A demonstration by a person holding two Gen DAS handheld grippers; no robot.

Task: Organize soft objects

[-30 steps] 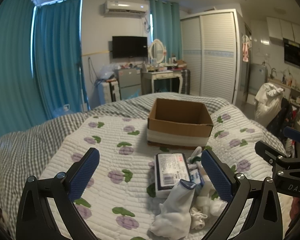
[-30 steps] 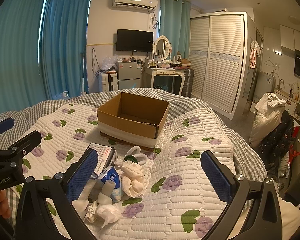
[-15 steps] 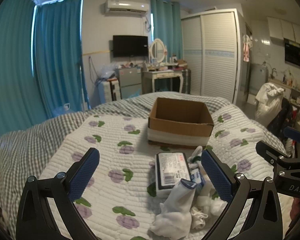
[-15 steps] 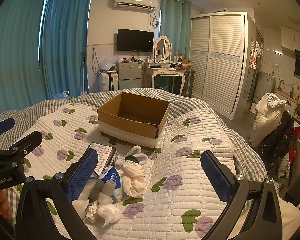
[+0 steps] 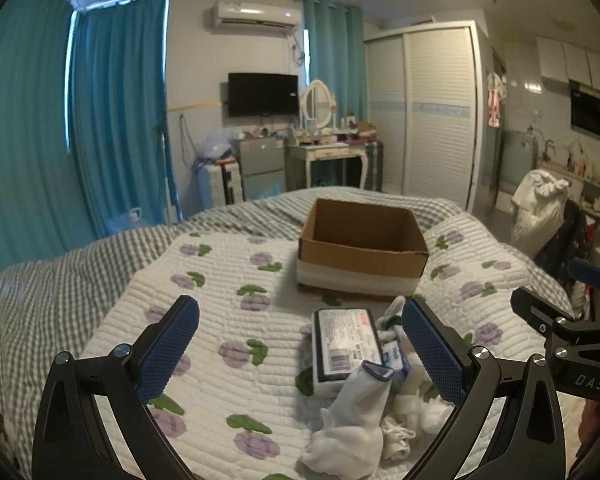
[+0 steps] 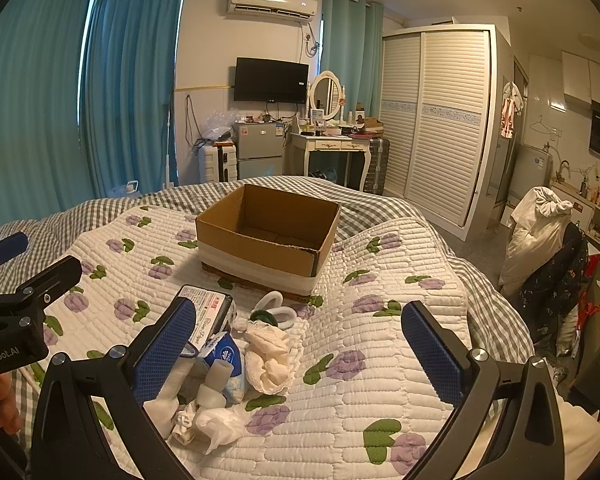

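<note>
A pile of soft things lies on the quilted bed: a white sock (image 5: 350,412), a flat wrapped pack with a barcode label (image 5: 346,344), a blue tissue packet (image 6: 224,356), a cream cloth (image 6: 270,358) and white and green hair ties (image 6: 278,312). An open, empty cardboard box (image 5: 362,256) stands behind the pile; it also shows in the right wrist view (image 6: 270,240). My left gripper (image 5: 300,354) is open and empty, hovering just before the pile. My right gripper (image 6: 300,350) is open and empty, over the pile's right side.
The white flower-print quilt (image 6: 380,304) covers a grey checked bedspread (image 5: 60,280). Beyond the bed stand a dressing table (image 6: 332,148), a small fridge (image 6: 258,148), a wardrobe (image 6: 440,120) and blue curtains (image 5: 112,120). A chair with clothes (image 6: 548,248) stands at the right.
</note>
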